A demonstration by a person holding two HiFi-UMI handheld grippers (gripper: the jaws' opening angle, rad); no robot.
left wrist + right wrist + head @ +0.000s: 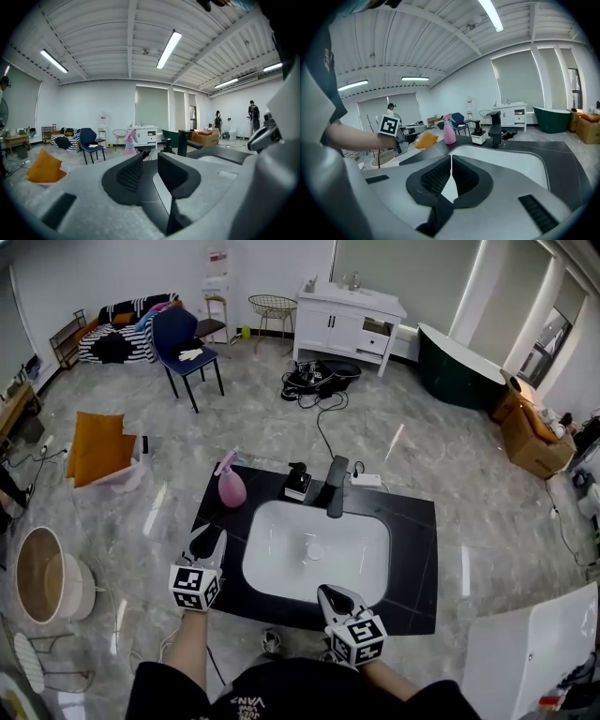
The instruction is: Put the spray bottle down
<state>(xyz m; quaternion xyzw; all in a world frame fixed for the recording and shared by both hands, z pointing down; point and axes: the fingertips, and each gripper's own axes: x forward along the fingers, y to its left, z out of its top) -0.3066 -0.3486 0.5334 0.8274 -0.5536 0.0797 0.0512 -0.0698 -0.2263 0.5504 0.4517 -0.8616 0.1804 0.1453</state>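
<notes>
A pink spray bottle stands upright by itself on the back left corner of the black counter. It also shows small and far off in the left gripper view, and in the right gripper view. My left gripper hovers at the counter's front left edge, well short of the bottle. Its jaws stand a narrow gap apart with nothing between them. My right gripper is at the front edge of the white sink, its jaws closed together and empty.
A black faucet and a small black-and-white dispenser stand behind the basin. On the floor around are an orange cushion, a blue chair, a white cabinet, cables and a round basket.
</notes>
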